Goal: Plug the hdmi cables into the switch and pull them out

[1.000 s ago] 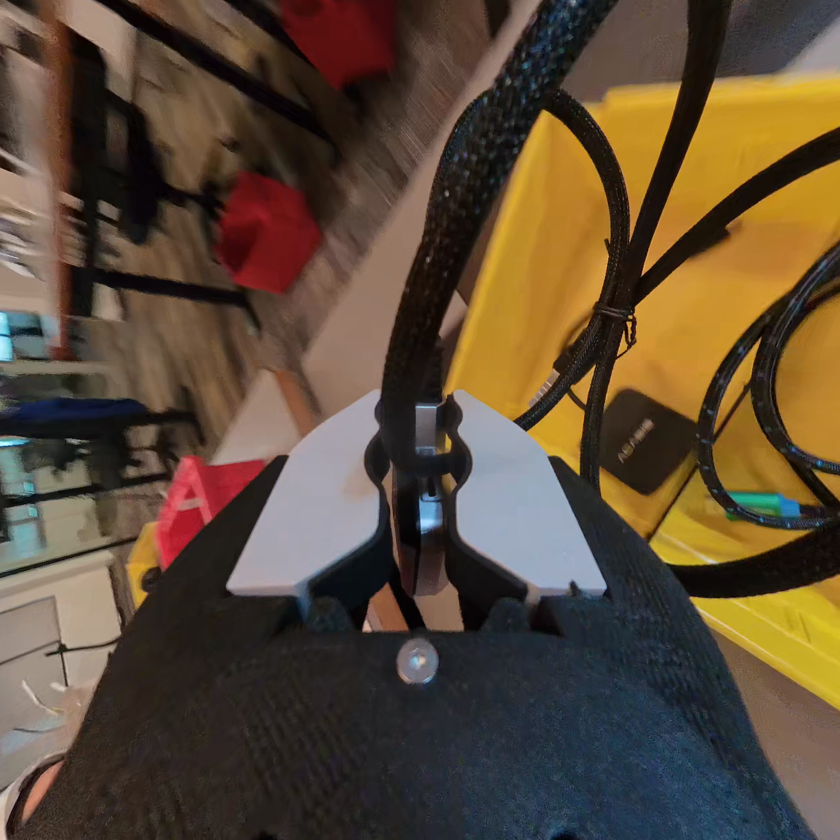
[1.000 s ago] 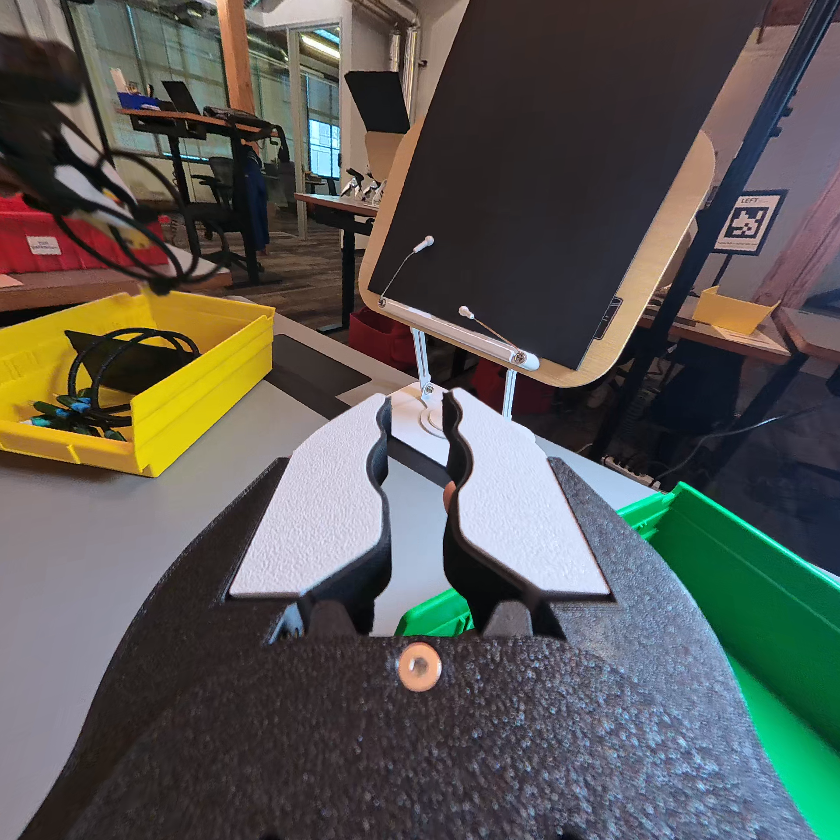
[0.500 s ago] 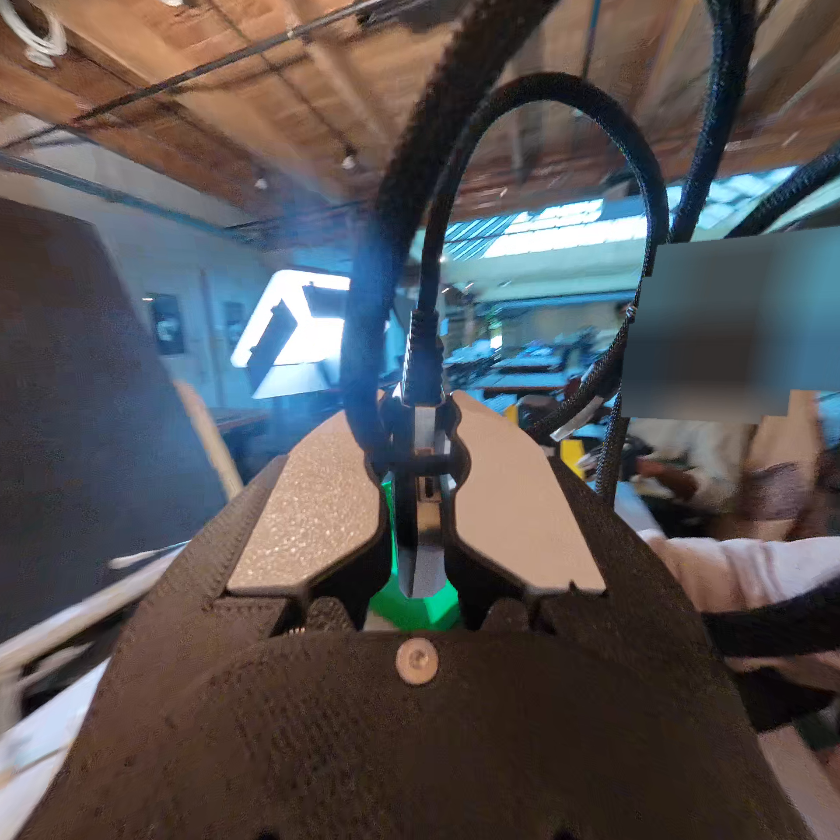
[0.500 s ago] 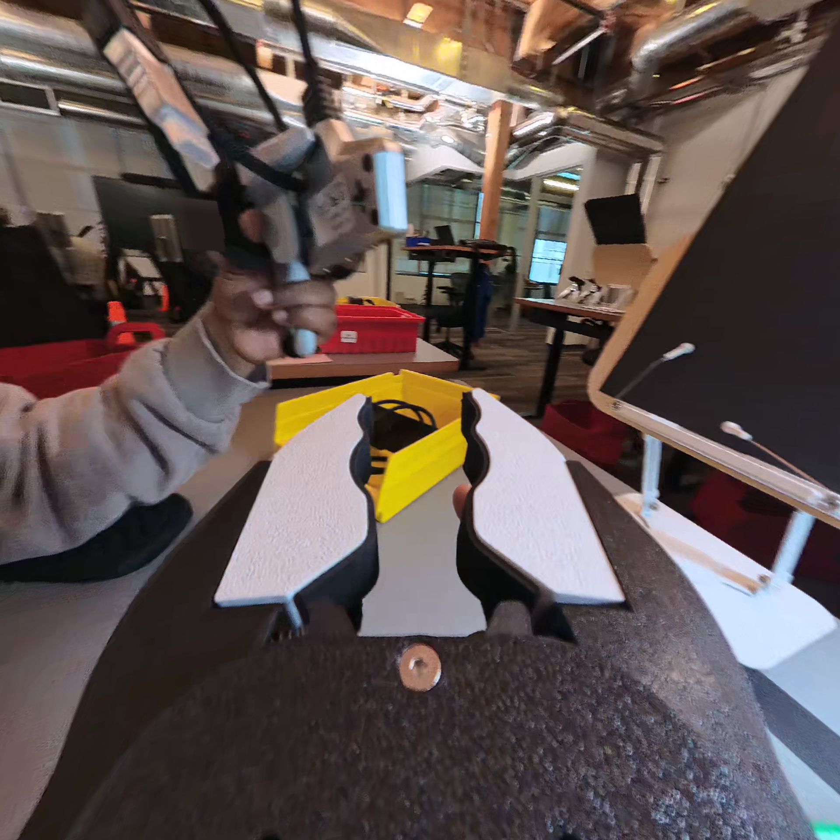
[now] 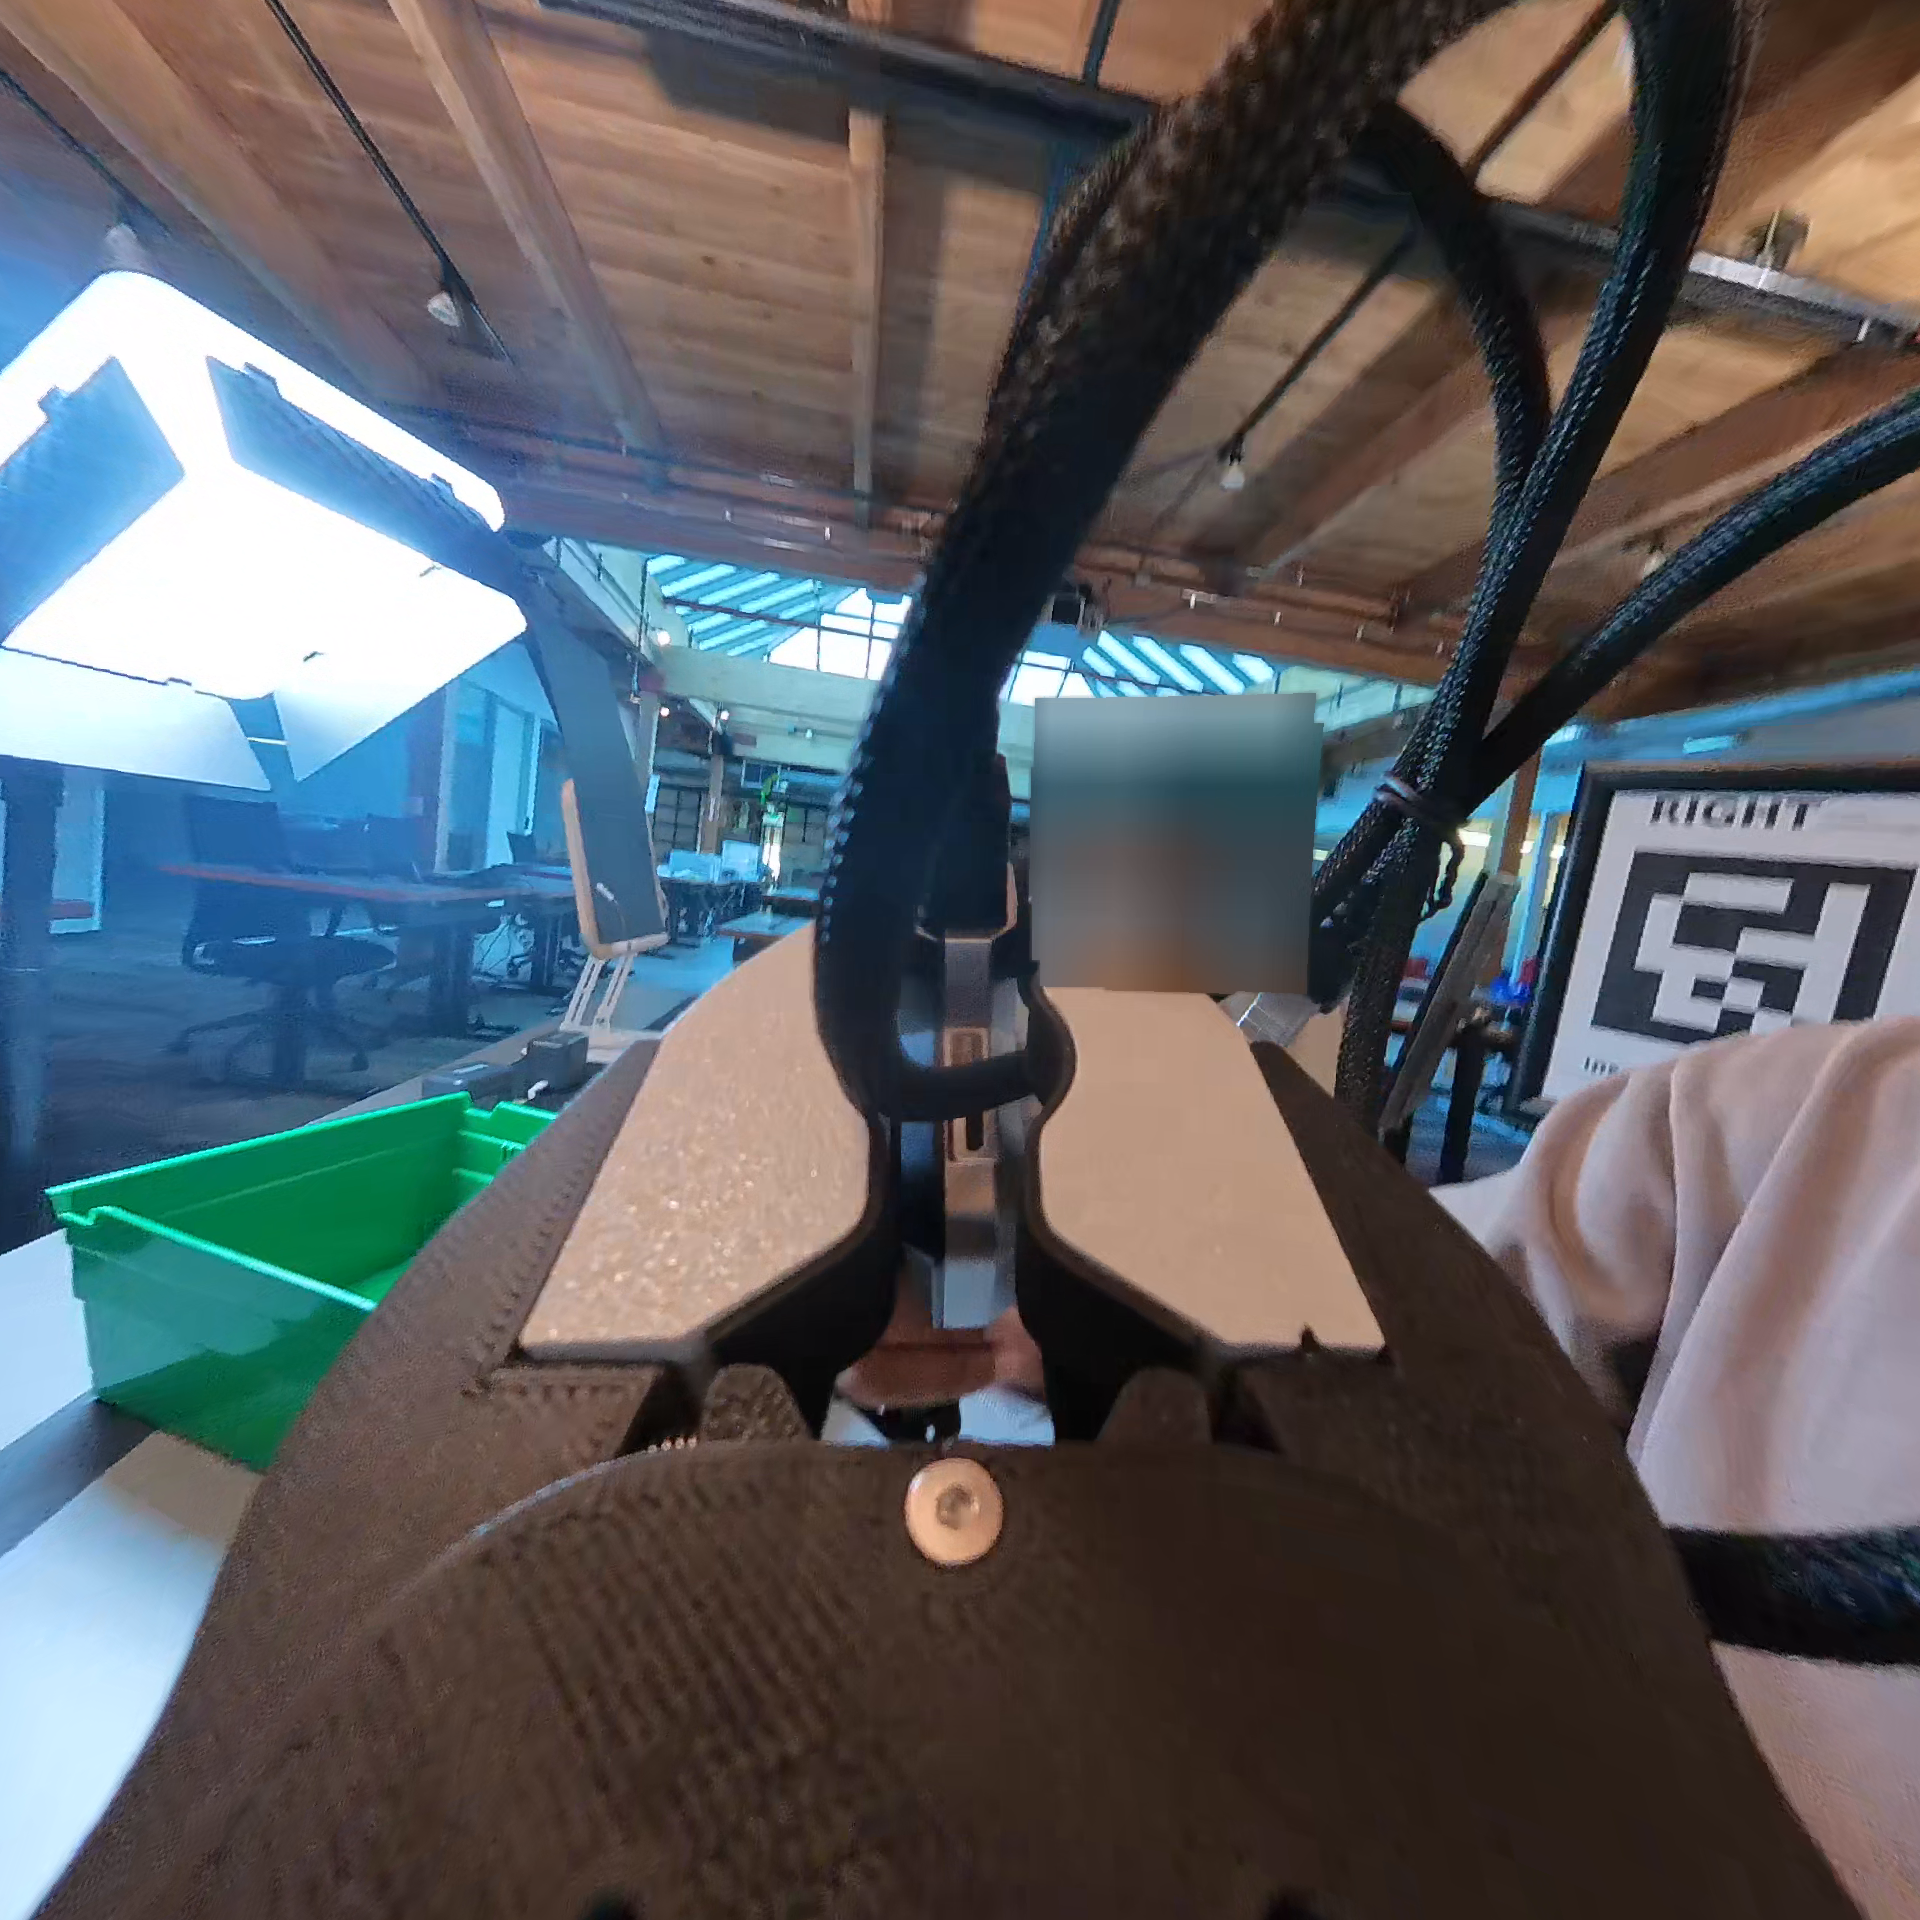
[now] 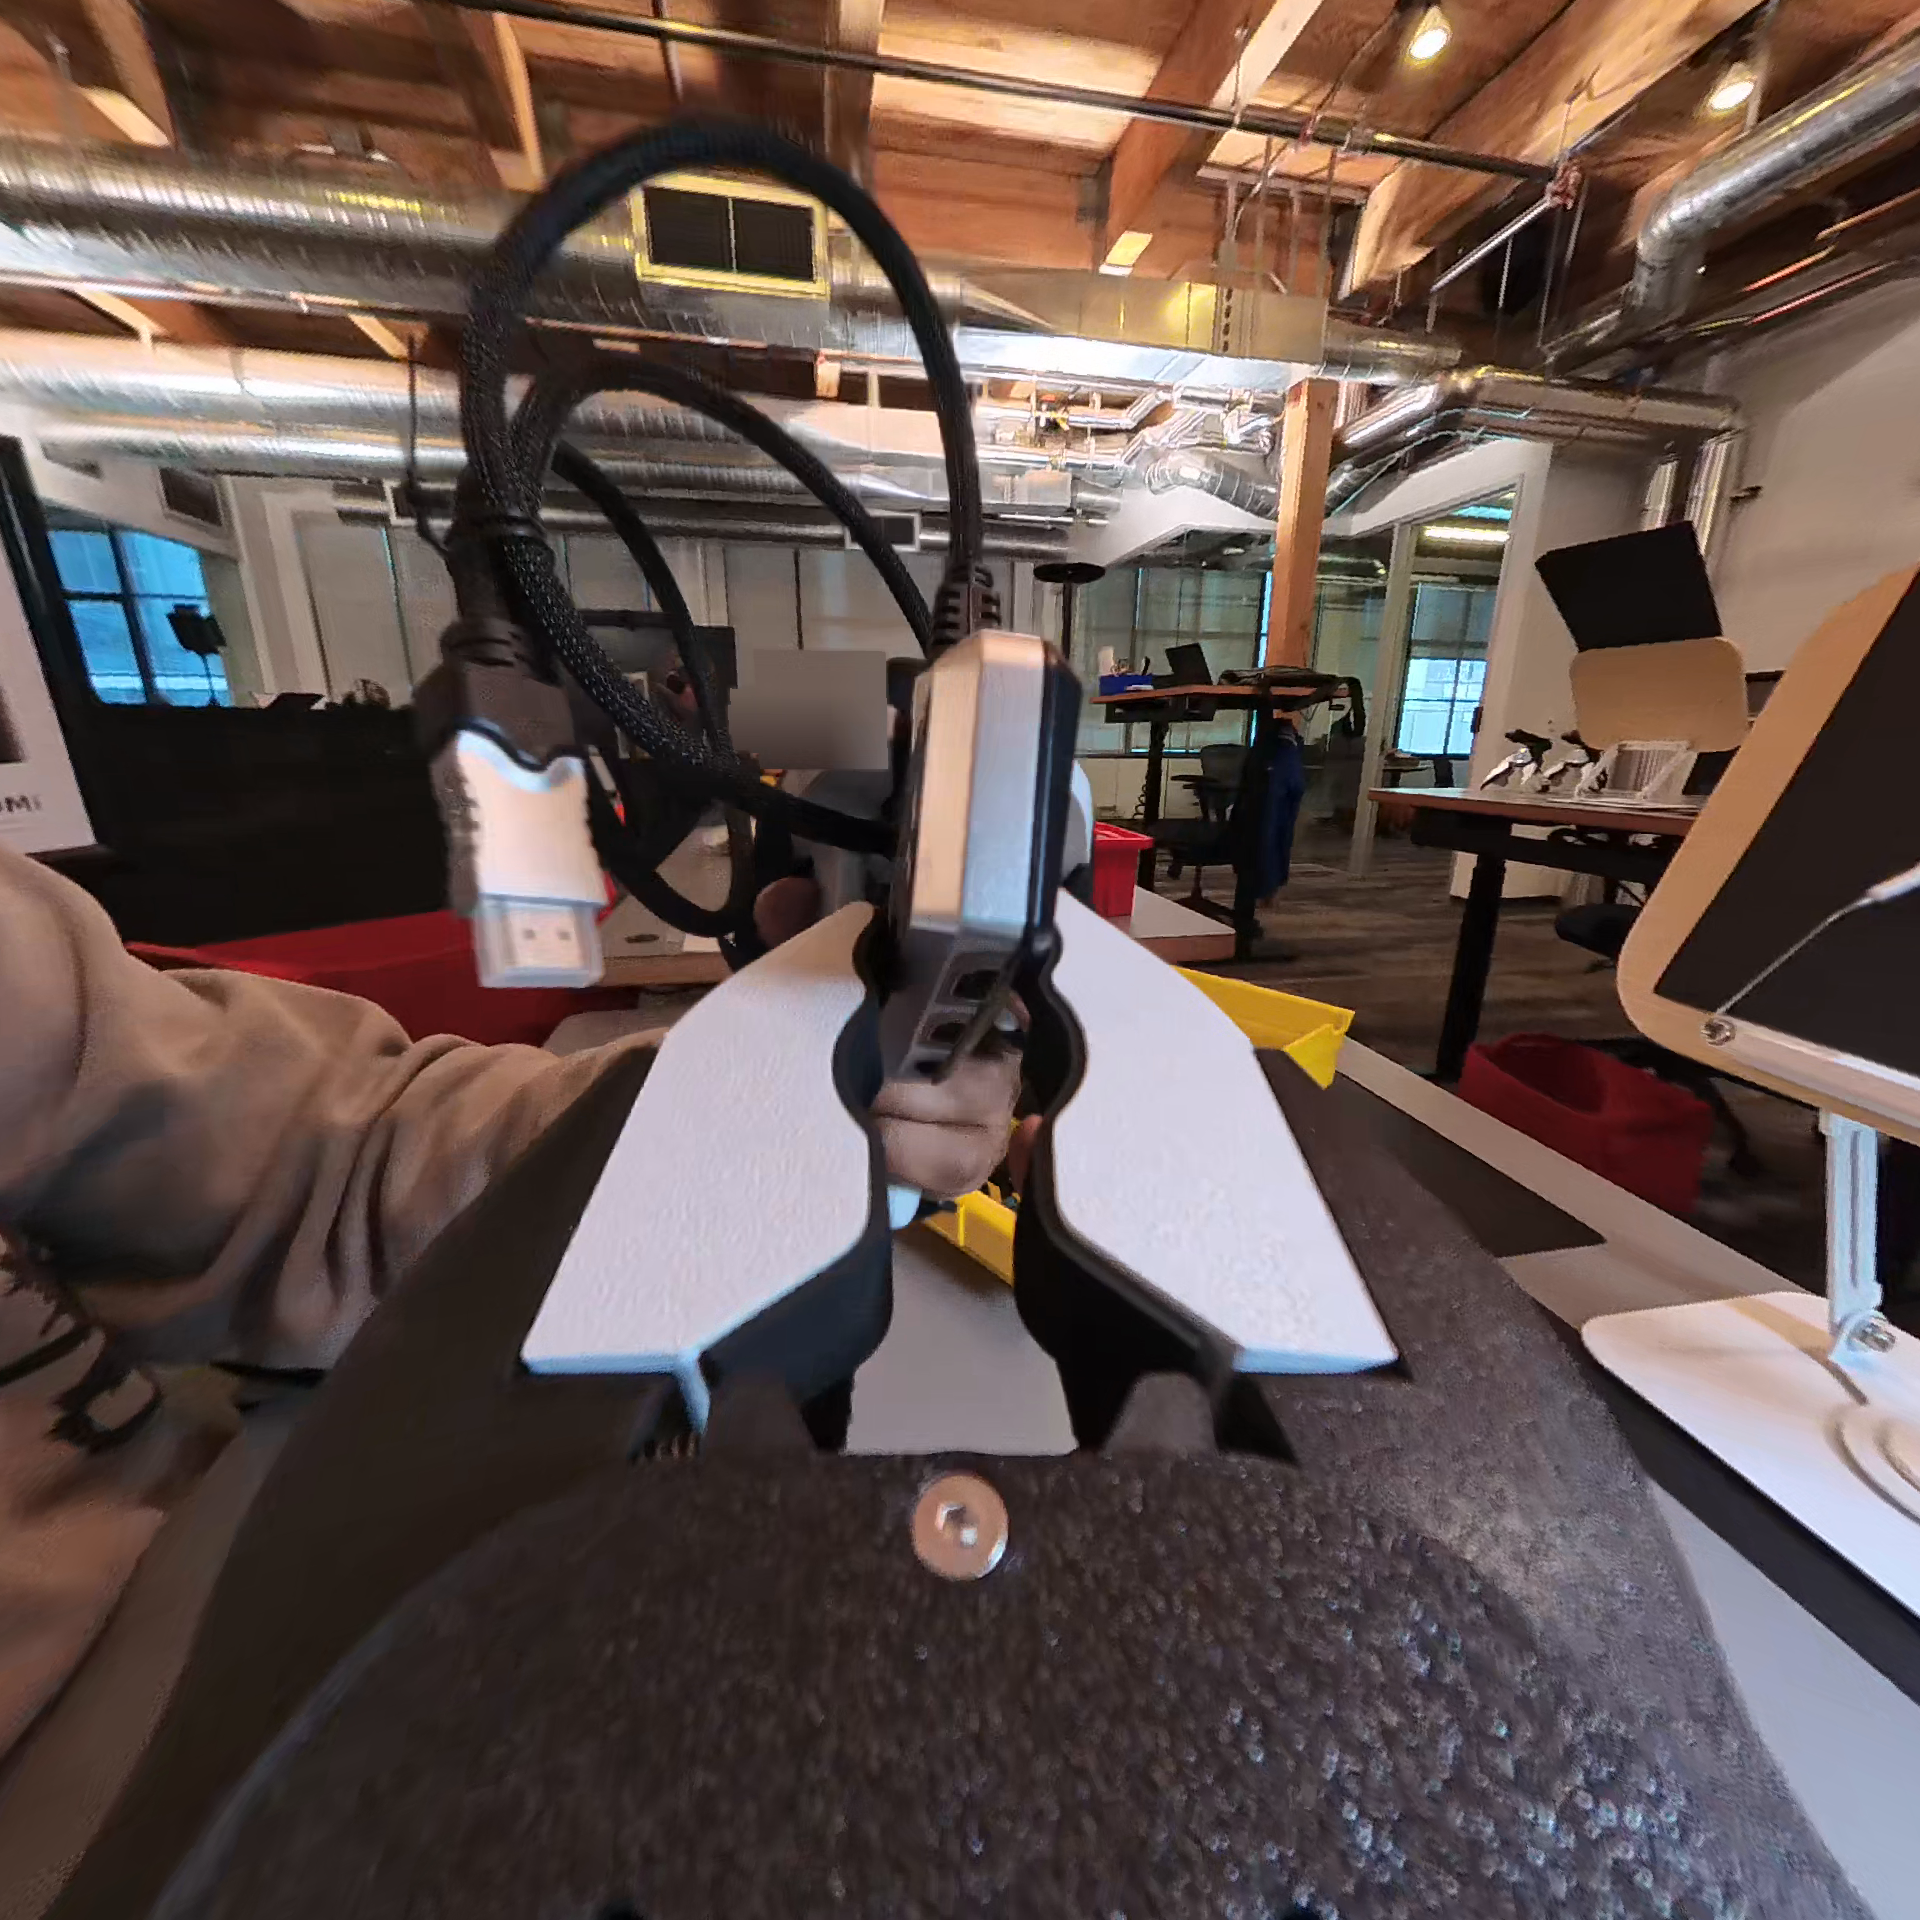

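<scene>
Left tongs [image 5: 956, 1049] are clamping one slim grey metal HDMI switch [image 6: 977, 790], holding it upright above the desk [image 6: 961, 1351]. Right tongs [image 6: 956, 1023] are standing apart just before the switch. One silver-tipped braided black HDMI cable plug [image 6: 525, 862] is dangling left of the switch.

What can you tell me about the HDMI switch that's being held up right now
The HDMI switch is a small flat box with a silver-grey, metal-looking face, rounded corners and a black rim. It is held up in the air, upright and edge-on, clamped by the left gripper. Two open ports show on its lower edge, facing the right wrist view. A black cord leaves its top. A silver HDMI plug hangs loose beside it, not inserted.
</scene>
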`<state>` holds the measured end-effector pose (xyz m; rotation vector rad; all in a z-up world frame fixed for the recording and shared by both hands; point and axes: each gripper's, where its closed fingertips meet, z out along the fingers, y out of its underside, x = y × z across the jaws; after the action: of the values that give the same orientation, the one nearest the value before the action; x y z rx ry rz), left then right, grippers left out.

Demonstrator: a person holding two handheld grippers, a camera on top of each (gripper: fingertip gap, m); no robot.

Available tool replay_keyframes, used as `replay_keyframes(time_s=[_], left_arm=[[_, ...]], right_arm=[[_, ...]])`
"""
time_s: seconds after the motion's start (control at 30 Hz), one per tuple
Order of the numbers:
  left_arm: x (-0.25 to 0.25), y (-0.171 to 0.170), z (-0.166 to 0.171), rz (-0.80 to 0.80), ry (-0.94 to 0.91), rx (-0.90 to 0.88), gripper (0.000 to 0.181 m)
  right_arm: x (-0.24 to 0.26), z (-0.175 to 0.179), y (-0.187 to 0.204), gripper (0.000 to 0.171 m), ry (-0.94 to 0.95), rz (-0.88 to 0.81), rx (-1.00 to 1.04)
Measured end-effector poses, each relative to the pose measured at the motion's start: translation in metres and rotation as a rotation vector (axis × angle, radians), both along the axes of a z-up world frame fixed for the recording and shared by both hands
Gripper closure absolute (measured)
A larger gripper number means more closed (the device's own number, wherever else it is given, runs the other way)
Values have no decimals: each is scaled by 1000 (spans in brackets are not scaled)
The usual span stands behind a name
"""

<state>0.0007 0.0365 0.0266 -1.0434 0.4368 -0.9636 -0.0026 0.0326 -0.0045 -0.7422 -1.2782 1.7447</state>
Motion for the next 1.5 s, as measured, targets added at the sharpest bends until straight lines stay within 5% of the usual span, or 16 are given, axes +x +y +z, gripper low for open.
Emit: replay_keyframes(time_s=[0.23,0.43,0.93,1.03,1.17,1.3,1.5], left_arm=[[-26,2,-24,129,324,-75,156],[-144,23,-75,603,619,-329,146],[-236,-25,-113,841,945,-606,135],[-226,-33,-96,789,879,-542,136],[-190,-56,-71,505,646,-447,150],[-209,-67,-118,593,995,-613,145],[-108,-38,-26,569,855,-160,146]], right_arm=[[24,22,20,149,10,-123,214],[38,25,40,149,-50,-352,529],[70,36,50,149,-104,-547,878],[75,39,51,149,-110,-583,923],[93,57,65,149,-80,-668,899],[111,71,72,149,-52,-711,856],[97,42,64,149,-209,-619,918]])
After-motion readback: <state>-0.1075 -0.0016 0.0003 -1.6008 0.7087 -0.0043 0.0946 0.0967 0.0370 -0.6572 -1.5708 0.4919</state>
